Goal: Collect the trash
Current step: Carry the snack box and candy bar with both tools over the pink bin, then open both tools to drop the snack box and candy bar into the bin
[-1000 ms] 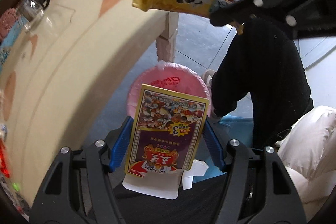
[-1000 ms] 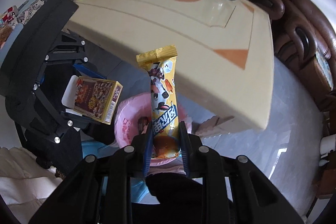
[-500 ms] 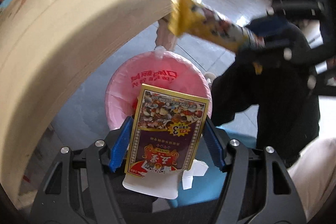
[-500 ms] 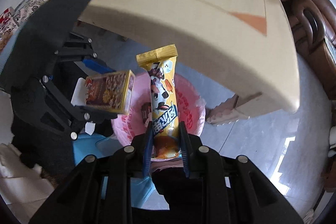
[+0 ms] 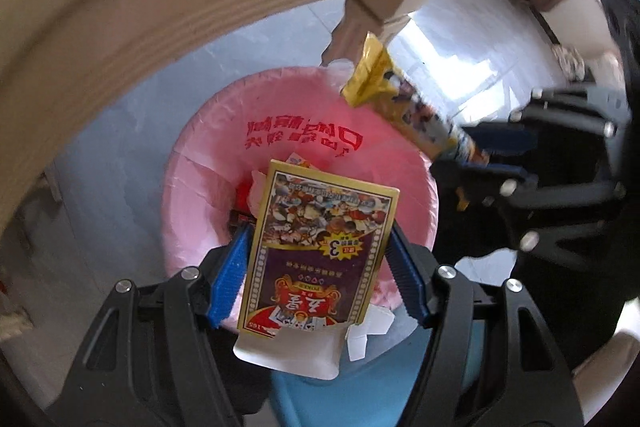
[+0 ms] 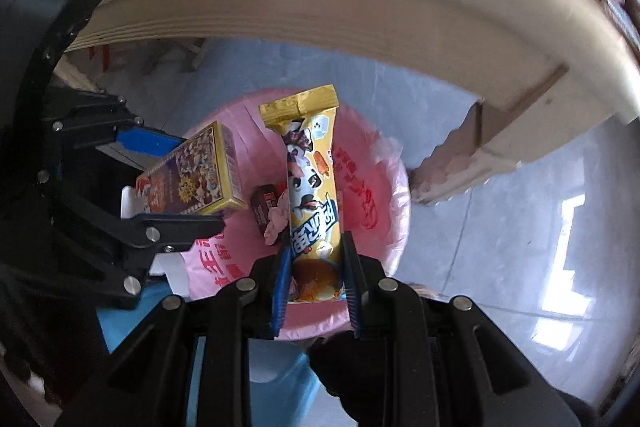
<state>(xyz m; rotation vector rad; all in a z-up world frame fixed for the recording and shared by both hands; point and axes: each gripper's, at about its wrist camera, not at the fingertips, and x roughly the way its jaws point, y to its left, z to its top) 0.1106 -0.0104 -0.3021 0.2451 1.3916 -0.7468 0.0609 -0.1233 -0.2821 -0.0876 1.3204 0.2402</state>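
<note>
You have both loads over the bin now, so the step in hand, as I judge it, is the drop; do it cleanly. Your left gripper [image 5: 320, 267] is clamped on the card box [image 5: 316, 251], its blue pads pressing the box's two long edges, the box standing out ahead of the fingers with its far end over the pink-lined trash bin [image 5: 200, 187] directly below the tips; your right gripper [image 6: 316, 279] is squeezed tight on the lower end of the yellow ice-cream wrapper [image 6: 312, 183], which juts forward from its fingers across the bin's mouth.

From the left wrist view the wrapper's free end reaches past the far rim of the liner, to the upper right of your left claw; I would draw the right hand back a little toward you, or tip it steeper, so the whole wrapper hangs inside the rim before you let go; a light wrapper may flutter, so release it low.

The box sits to the left of the right claw and just beside the wrapper, apart from it as far as I can tell; open one claw at a time so the pieces do not knock each other out. The table edge [image 6: 360, 7] arches above and ahead of both claws; keep clear of it when you lift out. Some scraps [image 6: 266, 207] already lie in the bin beneath the fingertips; there looks to be room.
</note>
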